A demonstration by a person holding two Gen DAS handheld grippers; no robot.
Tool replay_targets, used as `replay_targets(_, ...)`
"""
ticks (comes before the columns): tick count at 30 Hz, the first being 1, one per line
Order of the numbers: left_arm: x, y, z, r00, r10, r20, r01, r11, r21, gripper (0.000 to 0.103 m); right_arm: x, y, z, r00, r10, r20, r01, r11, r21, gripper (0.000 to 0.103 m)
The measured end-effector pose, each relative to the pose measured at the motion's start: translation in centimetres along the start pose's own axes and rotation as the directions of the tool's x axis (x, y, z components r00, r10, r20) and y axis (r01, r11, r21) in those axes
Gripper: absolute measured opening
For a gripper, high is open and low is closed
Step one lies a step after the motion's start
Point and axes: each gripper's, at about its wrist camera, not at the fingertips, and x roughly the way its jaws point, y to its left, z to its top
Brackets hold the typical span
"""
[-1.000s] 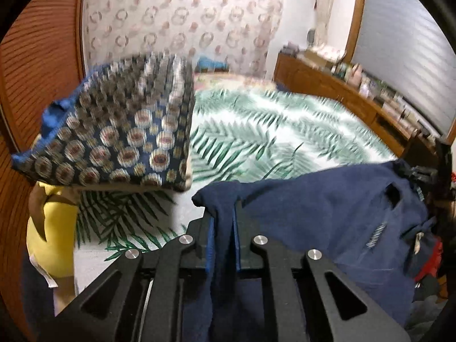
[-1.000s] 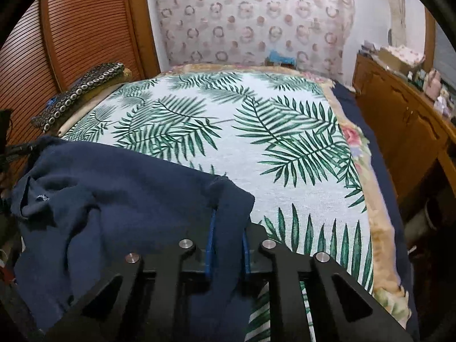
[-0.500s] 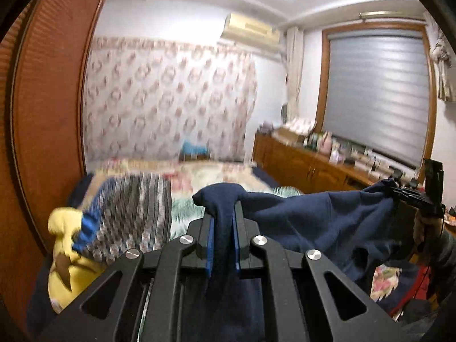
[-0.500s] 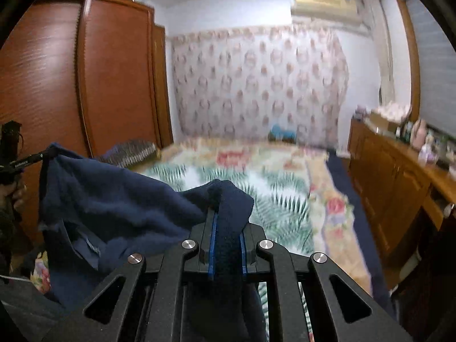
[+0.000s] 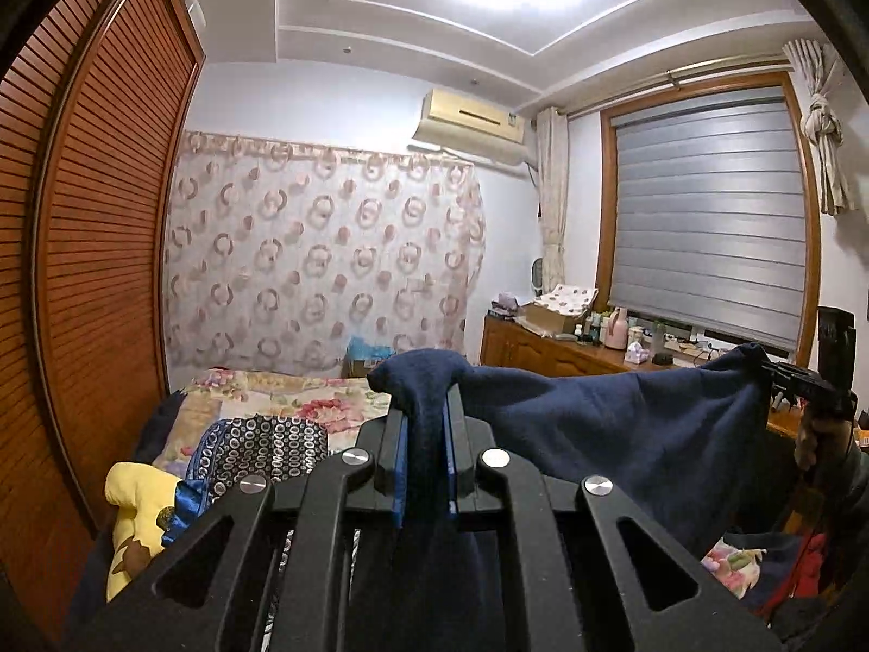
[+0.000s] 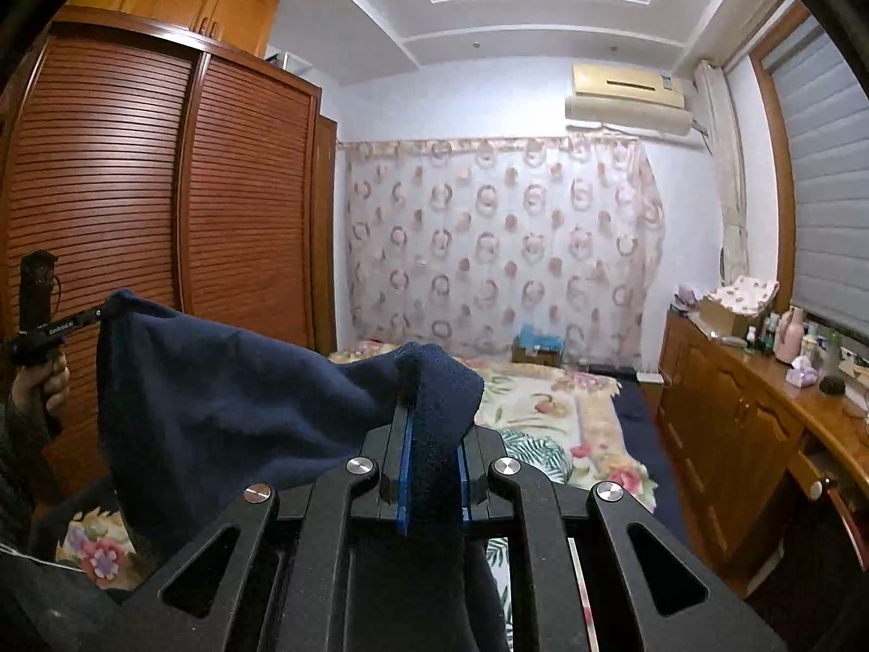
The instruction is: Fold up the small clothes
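Two grippers: both clamped on one garment, held up in the air above bed
bed (image 6: 575, 424): flat, soft cover, floral border, green leaf print
wardrobe (image 6: 163, 206): reddish wood, slatted louvre doors
navy garment (image 5: 624, 424): fuzzy fleece-like knit, stretched between grippers, sagging in middle, lower part hanging
patterned cloth (image 5: 260, 451): dark with small rings, lying on bed beside yellow plush item (image 5: 136, 505)
left gripper (image 5: 426, 434): black angular links, blue pads pressed together on bunched corner
right gripper (image 6: 432, 434): same build, pinching opposite corner, fabric bulging over tips
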Motion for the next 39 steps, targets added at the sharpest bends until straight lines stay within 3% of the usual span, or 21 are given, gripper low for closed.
replay_targets(5,-1.2,-0.3,1.6,0.999,-0.012,0.050,0.012,1.000,0.008,0.011,-1.9,-0.1,-0.8,0.999,0.004,0.040,-0.004,1.000,-0.015,0.012)
replay_targets(9,-2.1,-0.7,4.0,0.995,-0.021,0.097,0.018,0.999,0.031,0.011,-3.7,-0.2,0.5,0.995,0.010,0.098,-0.007,1.000,-0.025,0.012)
replay_targets(14,0.9,-0.7,6.2,0.996,0.004,0.086,-0.010,0.997,0.070,0.011,-3.0,-0.8,2.0,0.992,-0.023,0.121,0.030,0.998,-0.062,0.012)
replay_targets(20,12.2,1.5,3.7,0.993,0.093,-0.079,-0.086,0.993,0.087,0.011,7.8,-2.5,1.7,0.997,-0.071,-0.023,0.070,0.996,-0.058,0.012)
replay_targets(23,19.8,3.4,0.4,0.970,0.144,-0.196,-0.126,0.987,0.102,0.012,15.8,-3.4,-0.7,0.986,-0.091,-0.138,0.086,0.995,-0.042,0.012)
replay_targets(25,24.5,4.6,-1.9,0.944,0.165,-0.286,-0.135,0.983,0.121,0.013,22.0,-4.1,-3.2,0.963,-0.128,-0.238,0.122,0.992,-0.038,0.016)
replay_targets(28,28.8,6.4,-5.2,0.898,0.156,-0.411,-0.127,0.987,0.098,0.025,28.9,-5.2,-6.8,0.904,-0.196,-0.380,0.199,0.980,-0.032,0.035)
replay_targets(30,28.6,6.6,-6.0,0.898,0.170,-0.406,-0.144,0.985,0.092,0.045,31.3,-6.0,-8.9,0.876,-0.214,-0.432,0.233,0.972,-0.009,0.037)
replay_targets(31,28.1,6.7,-6.5,0.901,0.160,-0.404,-0.139,0.987,0.082,0.048,31.8,-6.5,-9.9,0.870,-0.201,-0.451,0.234,0.972,0.018,0.038)
replay_targets(35,25.6,5.8,-7.9,0.898,0.139,-0.417,-0.114,0.990,0.084,0.067,31.8,-7.2,-11.6,0.875,-0.163,-0.456,0.218,0.973,0.070,0.050)
replay_targets(39,23.8,4.4,-8.0,0.898,0.119,-0.424,-0.083,0.991,0.101,0.072,29.9,-7.4,-12.7,0.879,-0.131,-0.459,0.196,0.976,0.095,0.050)
